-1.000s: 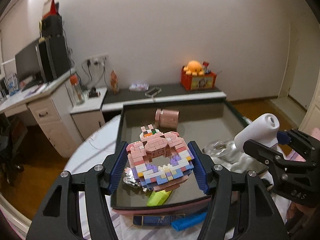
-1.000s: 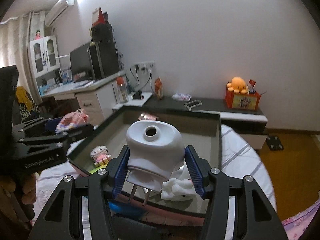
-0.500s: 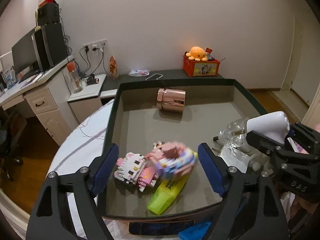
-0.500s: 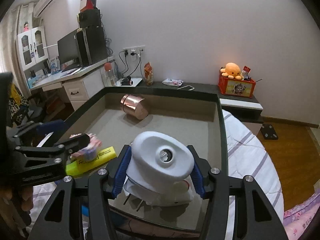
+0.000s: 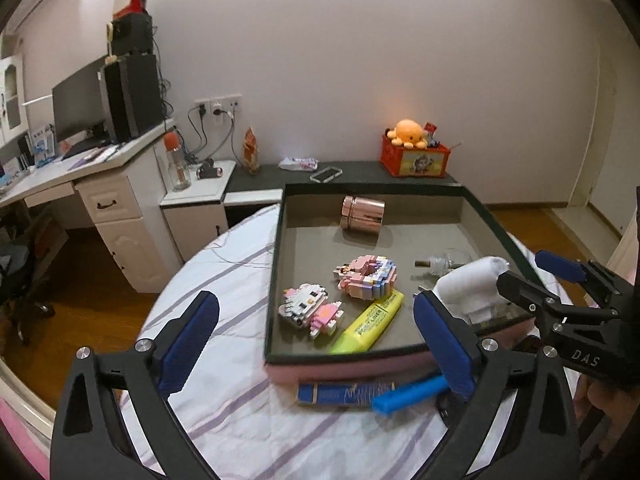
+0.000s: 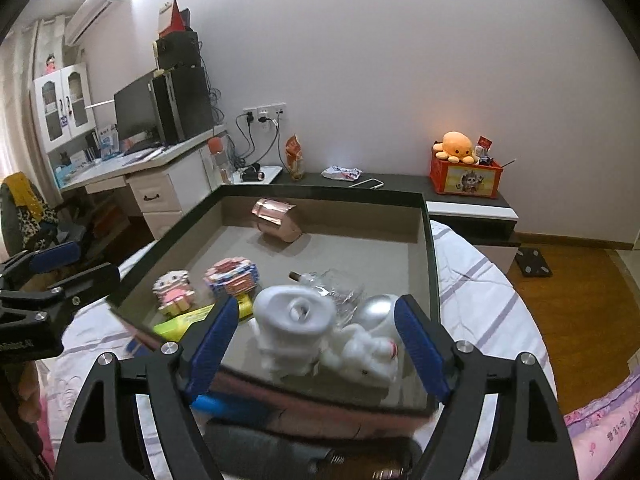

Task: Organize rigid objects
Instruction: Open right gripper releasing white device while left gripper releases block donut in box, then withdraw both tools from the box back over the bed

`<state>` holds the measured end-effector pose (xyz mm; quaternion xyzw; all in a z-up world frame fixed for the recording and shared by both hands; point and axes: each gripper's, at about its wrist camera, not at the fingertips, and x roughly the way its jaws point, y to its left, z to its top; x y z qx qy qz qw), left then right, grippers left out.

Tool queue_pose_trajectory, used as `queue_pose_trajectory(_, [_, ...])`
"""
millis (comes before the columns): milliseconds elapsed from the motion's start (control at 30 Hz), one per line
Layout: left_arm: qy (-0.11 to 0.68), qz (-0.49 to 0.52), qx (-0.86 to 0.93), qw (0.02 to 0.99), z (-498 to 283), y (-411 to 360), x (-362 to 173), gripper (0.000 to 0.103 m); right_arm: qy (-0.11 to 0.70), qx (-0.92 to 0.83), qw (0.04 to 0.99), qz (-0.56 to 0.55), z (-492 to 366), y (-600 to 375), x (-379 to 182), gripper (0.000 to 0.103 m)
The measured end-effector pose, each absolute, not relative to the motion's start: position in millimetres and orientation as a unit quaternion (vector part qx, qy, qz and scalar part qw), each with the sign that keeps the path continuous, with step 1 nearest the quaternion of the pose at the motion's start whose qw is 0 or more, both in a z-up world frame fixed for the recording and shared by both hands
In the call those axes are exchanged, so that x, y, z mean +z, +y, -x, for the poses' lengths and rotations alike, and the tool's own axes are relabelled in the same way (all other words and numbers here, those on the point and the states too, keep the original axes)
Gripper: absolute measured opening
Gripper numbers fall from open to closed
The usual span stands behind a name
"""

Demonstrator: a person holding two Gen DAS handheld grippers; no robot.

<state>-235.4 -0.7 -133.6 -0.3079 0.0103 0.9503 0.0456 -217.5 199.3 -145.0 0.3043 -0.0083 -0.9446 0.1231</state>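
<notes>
A white desk (image 5: 100, 168) is seen at the far left, with a dark monitor (image 5: 80, 100) and a black computer tower (image 5: 132, 96) set on it. A clear bottle with an orange cap (image 5: 176, 162) is stood on the low white cabinet (image 5: 196, 208) beside the desk. Wall sockets (image 5: 218, 104) with plugged cables are seen above. Along the far wall a dark shelf (image 5: 360, 170) is laid out, and on it a red box (image 5: 416, 158) topped by an orange plush octopus (image 5: 408, 132). An air conditioner (image 6: 94, 12) is mounted high at the left. The floor (image 6: 580, 300) is of brown wood.
</notes>
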Motion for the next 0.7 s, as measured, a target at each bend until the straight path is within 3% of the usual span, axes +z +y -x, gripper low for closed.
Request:
queue_pose_trajectory(433, [0.006,0.216,0.976,0.030,135,-13,-75,0.103,-0.008,-0.972,0.135,-0.190,114,191,-70,0.084])
queue_pose_trajectory(700, [0.014,0.174,0.984,0.019,78,-14,-54,0.103,0.010,-0.980,0.122,-0.155,72,183,-56,0.085])
